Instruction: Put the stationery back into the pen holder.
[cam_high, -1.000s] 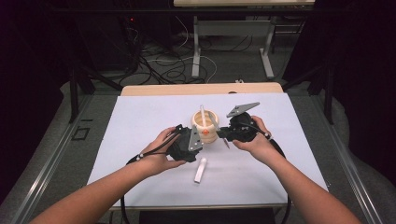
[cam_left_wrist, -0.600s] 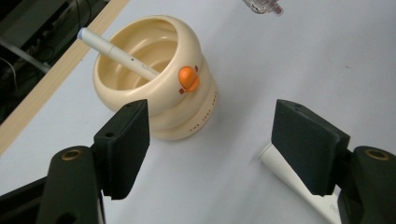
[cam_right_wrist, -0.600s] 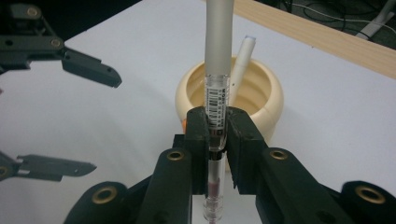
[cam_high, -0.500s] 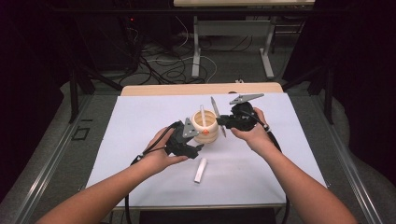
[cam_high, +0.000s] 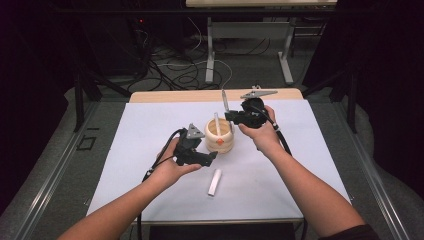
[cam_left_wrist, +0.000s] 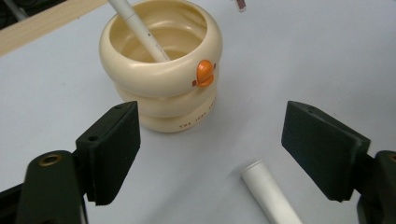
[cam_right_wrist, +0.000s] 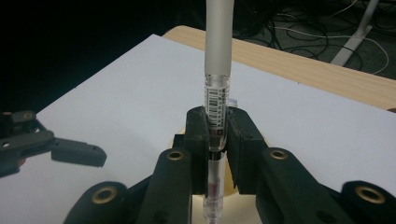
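Near the counter's middle, the right gripper (cam_right_wrist: 217, 140), clamped on an upright clear pen (cam_right_wrist: 216, 88) above the cream duck-faced cup (cam_high: 219, 136), could drop it outside the rim if tilted, while the left gripper (cam_left_wrist: 210, 149) waits wide open, empty, beside a white cap (cam_left_wrist: 268, 193).

Your left gripper (cam_left_wrist: 210, 154) has its jaws spread wide, with bare desk (cam_high: 125, 165) between them up to the cream holder (cam_high: 219, 136). The white cap (cam_high: 214, 182) lies just inside the right jaw's path. A white pen (cam_high: 217, 124) leans in the holder's mouth, taking one side; the rest of the opening is free. Your right gripper (cam_high: 231, 116), clamped on a clear pen (cam_right_wrist: 216, 70), hangs beside the holder's far rim. The desk is open left and right of the hands.
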